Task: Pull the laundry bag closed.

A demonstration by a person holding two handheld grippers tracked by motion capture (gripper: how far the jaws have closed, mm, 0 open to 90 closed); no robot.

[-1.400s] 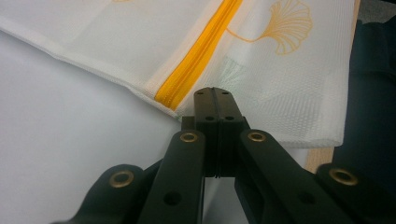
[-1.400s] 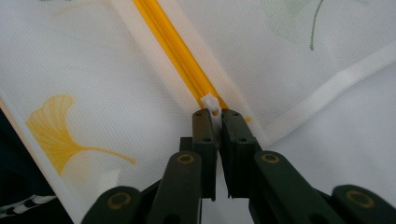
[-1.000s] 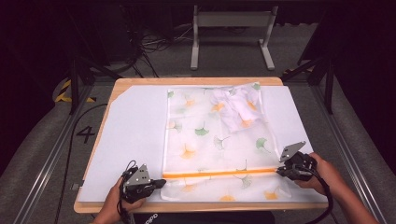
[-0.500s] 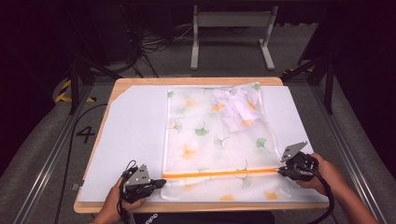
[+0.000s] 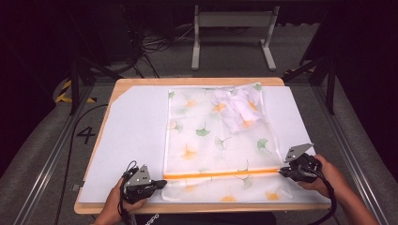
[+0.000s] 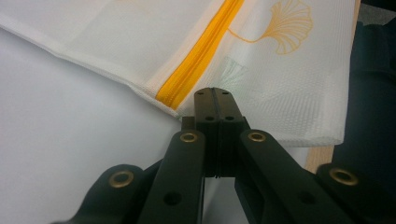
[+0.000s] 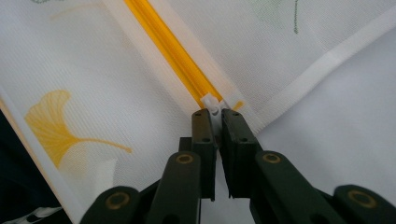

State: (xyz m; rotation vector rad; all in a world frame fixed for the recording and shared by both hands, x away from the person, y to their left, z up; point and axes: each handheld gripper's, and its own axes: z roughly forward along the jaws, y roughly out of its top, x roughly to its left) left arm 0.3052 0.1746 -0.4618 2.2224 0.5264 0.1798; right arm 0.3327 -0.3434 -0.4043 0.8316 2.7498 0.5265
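Mesh bag: white netting laundry bag (image 5: 213,140) printed with ginkgo leaves, lying flat on the white sheet (image 5: 131,140); its near band lies between the two pairs of fingertips.
Zipper: orange zipper (image 5: 220,174) running across that band, one end just ahead of each gripper.
Step in hand: by my reading, working the zipper, one end pinned, the slider gripped at the other.
Right gripper (image 7: 214,119): jaws nearly closed, pinching the white zipper pull (image 7: 212,103) at the orange track's end.
Left gripper (image 6: 215,95): jaws pressed fully together at the bag's corner edge, the zipper's end just beside the tips; whether cloth is caught I cannot tell.
Next move: likely a steady pull along the track, the left holding the bag taut.
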